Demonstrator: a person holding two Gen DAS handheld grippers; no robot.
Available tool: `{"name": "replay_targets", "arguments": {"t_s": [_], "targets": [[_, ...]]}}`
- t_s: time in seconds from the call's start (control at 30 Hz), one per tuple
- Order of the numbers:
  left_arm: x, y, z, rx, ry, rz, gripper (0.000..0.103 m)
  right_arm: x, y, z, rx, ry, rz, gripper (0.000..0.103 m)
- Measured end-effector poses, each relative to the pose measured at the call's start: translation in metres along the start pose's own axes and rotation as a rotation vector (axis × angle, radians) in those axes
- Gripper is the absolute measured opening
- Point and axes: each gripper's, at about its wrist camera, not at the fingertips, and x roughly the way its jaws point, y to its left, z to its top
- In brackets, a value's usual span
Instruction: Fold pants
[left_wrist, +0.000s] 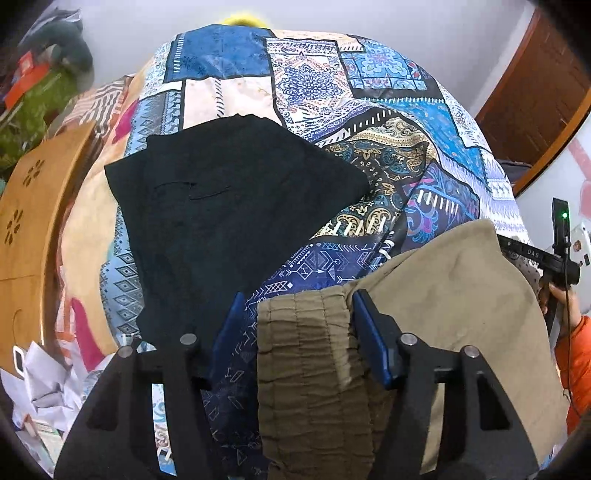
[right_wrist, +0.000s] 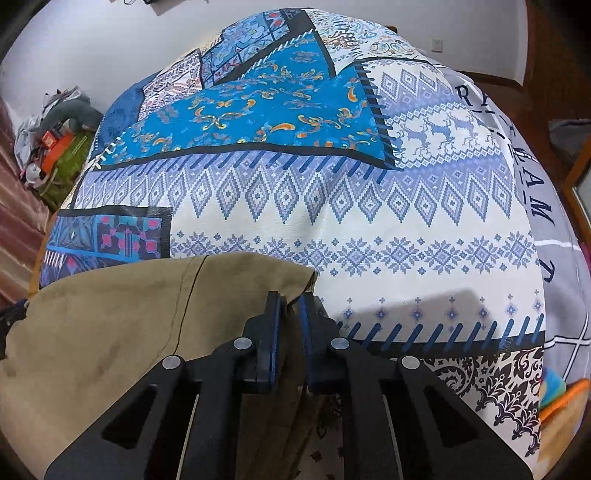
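I am working over a bed (left_wrist: 424, 122) covered with a patchwork-print quilt in blues, whites and creams. My left claw (left_wrist: 295, 317) is spread wide, its blue-padded fingers (left_wrist: 373, 339) standing on either side of the gathered elastic waistband of a pair of khaki pants (left_wrist: 443, 288); the right finger touches the waistband's edge, and the left one stands clear over bare quilt, so nothing is gripped. The pants lie at the near edge of the bed, their smooth khaki cloth spreading to the right of the waistband. Farther off and to the left, a black garment (left_wrist: 229, 192) lies folded flat on the quilt, apart from the pants. A wooden board with flower-shaped cutouts (left_wrist: 26, 221) stands at the far left beside the bed, with crumpled white paper (left_wrist: 48, 384) near it. At the right edge of the left view, my right hand (left_wrist: 561, 295) in an orange sleeve holds the other tool. In the right view, my right claw (right_wrist: 288, 306) is clenched on a corner of the khaki pants (right_wrist: 110, 314), a fold of cloth pinched between its narrow-set fingers (right_wrist: 271, 325). From there the pants stretch leftward along the near edge of the bed (right_wrist: 406, 221), and open quilt lies beyond. A pile of clutter (right_wrist: 55, 136) sits on the floor at the far left.
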Motion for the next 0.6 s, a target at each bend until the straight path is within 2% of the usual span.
{"name": "replay_targets", "arguments": {"t_s": [0.1, 0.17, 0.2, 0.27, 0.33, 0.4, 0.5, 0.57, 0.6], "targets": [[-0.015, -0.011, 0.001, 0.057, -0.015, 0.063, 0.062, -0.012, 0.011, 0.005, -0.041, 0.023, -0.078, 0.011], [-0.028, -0.019, 0.001, 0.104, -0.048, 0.114, 0.064, -0.024, 0.015, 0.008, -0.066, 0.012, -0.081, 0.011], [-0.035, -0.023, 0.000, 0.128, -0.067, 0.126, 0.068, -0.036, 0.021, 0.008, -0.081, -0.007, -0.071, 0.011], [-0.050, -0.030, 0.000, 0.156, -0.106, 0.129, 0.075, -0.060, 0.035, 0.005, -0.102, -0.049, -0.044, 0.016], [-0.064, -0.038, 0.001, 0.174, -0.141, 0.112, 0.078, -0.084, 0.054, 0.001, -0.132, -0.084, 0.004, 0.030], [-0.075, -0.047, 0.001, 0.192, -0.168, 0.084, 0.084, -0.102, 0.082, -0.002, -0.178, -0.108, 0.064, 0.038], [-0.080, -0.059, 0.000, 0.210, -0.174, 0.047, 0.089, -0.114, 0.119, -0.011, -0.248, -0.094, 0.152, 0.038], [-0.076, -0.067, -0.001, 0.223, -0.152, 0.036, 0.089, -0.113, 0.140, -0.016, -0.285, -0.071, 0.193, 0.043], [-0.073, -0.069, -0.002, 0.229, -0.141, 0.032, 0.089, -0.110, 0.150, -0.020, -0.301, -0.055, 0.214, 0.049]]}}
